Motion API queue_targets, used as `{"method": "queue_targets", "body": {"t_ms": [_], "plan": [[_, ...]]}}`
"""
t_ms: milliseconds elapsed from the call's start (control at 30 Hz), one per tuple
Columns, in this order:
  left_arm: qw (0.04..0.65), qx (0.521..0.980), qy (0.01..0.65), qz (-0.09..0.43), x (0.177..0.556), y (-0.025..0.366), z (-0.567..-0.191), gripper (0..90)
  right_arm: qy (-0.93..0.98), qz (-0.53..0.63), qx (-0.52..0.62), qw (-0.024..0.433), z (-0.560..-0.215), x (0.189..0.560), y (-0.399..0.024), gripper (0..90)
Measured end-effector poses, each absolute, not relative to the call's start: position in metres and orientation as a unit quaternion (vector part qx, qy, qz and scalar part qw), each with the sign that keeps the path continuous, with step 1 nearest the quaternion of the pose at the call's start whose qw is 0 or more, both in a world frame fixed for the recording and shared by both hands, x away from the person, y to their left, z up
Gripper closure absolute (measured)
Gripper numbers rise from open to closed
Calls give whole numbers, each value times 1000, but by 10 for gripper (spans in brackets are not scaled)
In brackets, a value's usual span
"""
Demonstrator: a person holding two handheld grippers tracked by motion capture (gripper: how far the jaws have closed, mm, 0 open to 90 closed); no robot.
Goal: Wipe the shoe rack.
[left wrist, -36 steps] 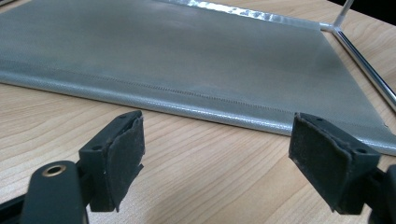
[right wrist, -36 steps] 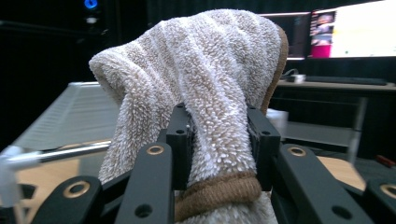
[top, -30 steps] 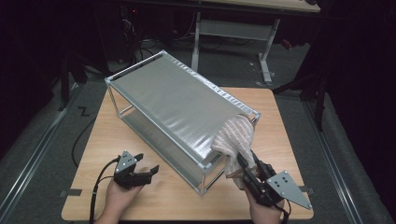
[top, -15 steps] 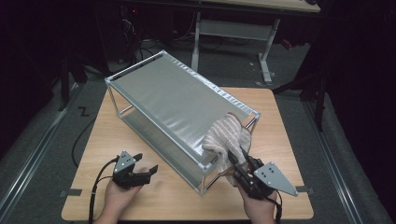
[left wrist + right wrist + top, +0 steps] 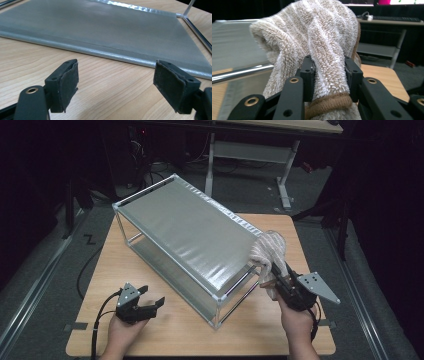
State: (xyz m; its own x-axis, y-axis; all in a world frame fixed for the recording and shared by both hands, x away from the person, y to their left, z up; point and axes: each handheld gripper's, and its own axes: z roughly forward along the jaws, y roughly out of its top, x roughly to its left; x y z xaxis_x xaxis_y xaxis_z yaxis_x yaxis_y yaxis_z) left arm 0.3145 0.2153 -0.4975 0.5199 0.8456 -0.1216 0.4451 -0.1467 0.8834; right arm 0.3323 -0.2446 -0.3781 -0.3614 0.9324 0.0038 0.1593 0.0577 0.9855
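While the left gripper (image 5: 150, 306) just sits low over the front-left part of the wooden table (image 5: 165, 335) with its fingers (image 5: 65, 83) spread wide and nothing between them, the right gripper (image 5: 280, 279) has got the fluffy beige towel (image 5: 267, 251) pinched between its fingers (image 5: 308, 75). In the right gripper view you can see the pads squeezing a bunched fold of the striped terry cloth, with a brown hem (image 5: 328, 103) curling across just below the pinch point.

In the high view the towel is draped over the near-right corner of the metal-framed rack (image 5: 190, 240), so part of it lies on the silver fabric top and the rest hangs down off the corner toward the gripper. It's bunched up, not spread flat (can't really tell how much of it is on the shelf vs hanging).

The rack itself sits diagonally across the table, long side running from back-left to front-right, with a lower silver fabric shelf (image 5: 105, 32) under the top one. The left gripper view looks straight across the tabletop at the edge of that lower shelf, which rests right down near the wood, and the chrome frame bar (image 5: 197, 27) shows at the right.

The right hand (image 5: 297, 322) comes in from the bottom edge holding its gripper, with the grey three-cornered plate (image 5: 316, 286) sticking out to the right. The left hand (image 5: 125, 332) is well apart from the rack.
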Motion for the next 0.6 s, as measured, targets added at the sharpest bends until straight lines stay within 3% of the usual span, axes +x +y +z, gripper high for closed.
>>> {"method": "queue_targets", "body": {"t_ms": [200, 600], "plan": [[480, 732, 438, 204, 317, 210, -498, 205, 640, 533, 434, 344, -383, 329, -243, 680], [479, 736, 433, 203, 318, 207, -498, 206, 676, 572, 342, 314, -387, 265, -186, 680]]}}
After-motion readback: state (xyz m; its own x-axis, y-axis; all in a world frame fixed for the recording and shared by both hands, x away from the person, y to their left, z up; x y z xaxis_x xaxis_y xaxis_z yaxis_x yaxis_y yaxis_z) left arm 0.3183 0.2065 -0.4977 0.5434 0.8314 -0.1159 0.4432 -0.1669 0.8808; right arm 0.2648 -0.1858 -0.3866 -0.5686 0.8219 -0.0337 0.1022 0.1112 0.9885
